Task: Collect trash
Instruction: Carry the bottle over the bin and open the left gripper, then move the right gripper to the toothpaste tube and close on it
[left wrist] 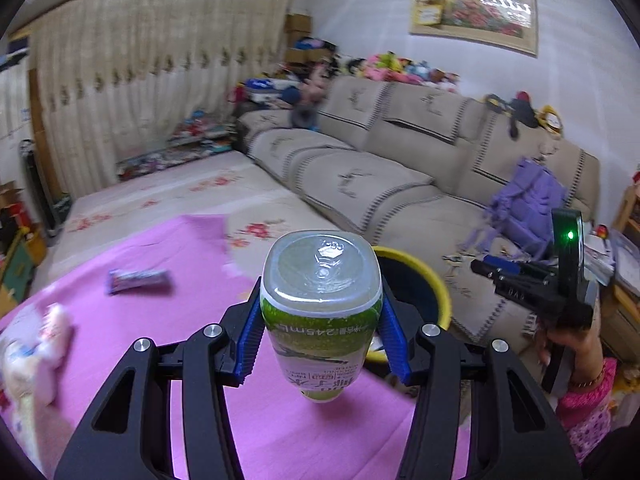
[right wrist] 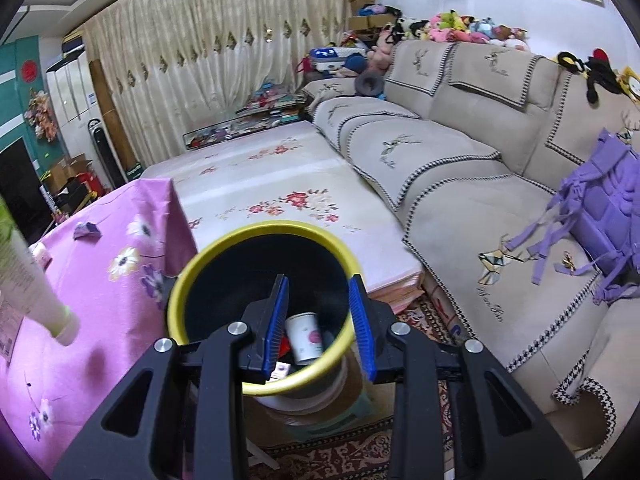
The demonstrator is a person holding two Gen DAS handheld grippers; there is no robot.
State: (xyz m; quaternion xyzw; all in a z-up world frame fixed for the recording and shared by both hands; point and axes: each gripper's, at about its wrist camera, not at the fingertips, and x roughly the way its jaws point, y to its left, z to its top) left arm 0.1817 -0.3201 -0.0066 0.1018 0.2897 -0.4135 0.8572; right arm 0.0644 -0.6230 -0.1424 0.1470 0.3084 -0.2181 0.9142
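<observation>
- A pink flowered tablecloth (left wrist: 132, 344) covers the table, and a small purple wrapper (left wrist: 138, 280) lies on it, well apart from the grippers
- Some soft white and pink trash (left wrist: 38, 344) sits at the left edge of the cloth, too blurry to name
- A big beige sofa (right wrist: 460, 184) runs along the wall, with a purple backpack (right wrist: 604, 204) on its seat and stuffed toys (right wrist: 460, 24) piled on its back
- The yellow-rimmed bin (right wrist: 176, 300) stands just beside the table edge, between table and sofa
- Inside the bin lie a white paper cup (right wrist: 305, 336) and some smaller scraps
- The left gripper (left wrist: 320, 320) is clamped on a plastic bottle (left wrist: 320, 300) with a green label, blue pads pressing both sides
- The bottle is up in the air over the pink cloth, near the bin; its long axis runs along the fingers, flat bottom pointing away toward the bin, neck end toward the camera
- The right gripper (right wrist: 320, 320) hangs over the bin mouth, jaws spread apart and holding nothing
</observation>
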